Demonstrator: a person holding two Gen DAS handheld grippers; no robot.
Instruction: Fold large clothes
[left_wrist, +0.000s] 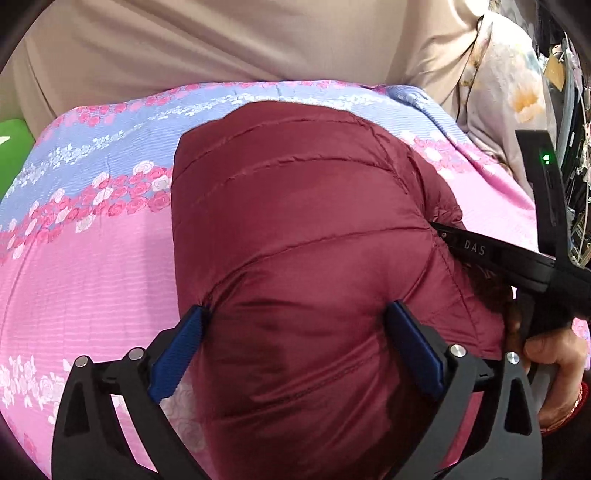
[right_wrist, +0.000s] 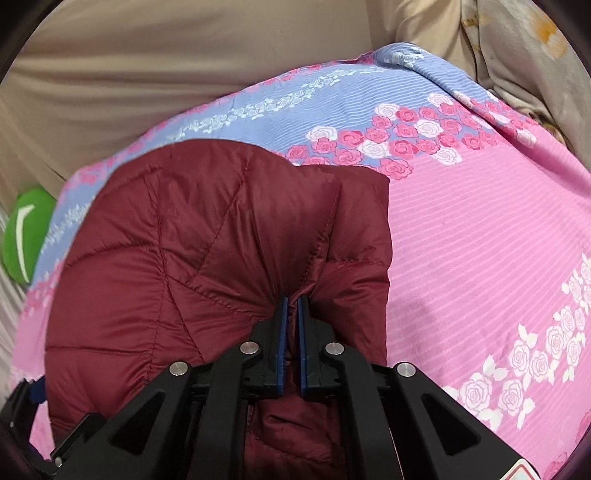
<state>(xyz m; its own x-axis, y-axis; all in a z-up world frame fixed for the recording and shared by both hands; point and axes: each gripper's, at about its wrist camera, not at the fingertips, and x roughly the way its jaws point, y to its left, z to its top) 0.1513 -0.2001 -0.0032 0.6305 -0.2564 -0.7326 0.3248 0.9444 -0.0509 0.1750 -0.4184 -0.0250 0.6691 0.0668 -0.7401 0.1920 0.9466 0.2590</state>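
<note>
A dark red quilted puffer jacket (left_wrist: 303, 221) lies folded in a thick bundle on a pink and blue floral bedsheet (left_wrist: 92, 258). My left gripper (left_wrist: 297, 321) is open, its blue-padded fingers (left_wrist: 413, 347) spread wide on either side of the jacket's near edge. My right gripper (right_wrist: 291, 301) is shut on a pinched fold of the jacket (right_wrist: 207, 236) at its near edge. In the left wrist view the right gripper (left_wrist: 441, 229) reaches in from the right and bites the jacket's right side, held by a hand (left_wrist: 554, 369).
The sheet (right_wrist: 461, 221) covers a bed. A beige fabric wall (left_wrist: 184, 40) rises behind it. A green cushion (right_wrist: 27, 236) sits at the far left. A floral pillow (left_wrist: 498, 96) and cluttered cables (left_wrist: 576, 147) are at the right.
</note>
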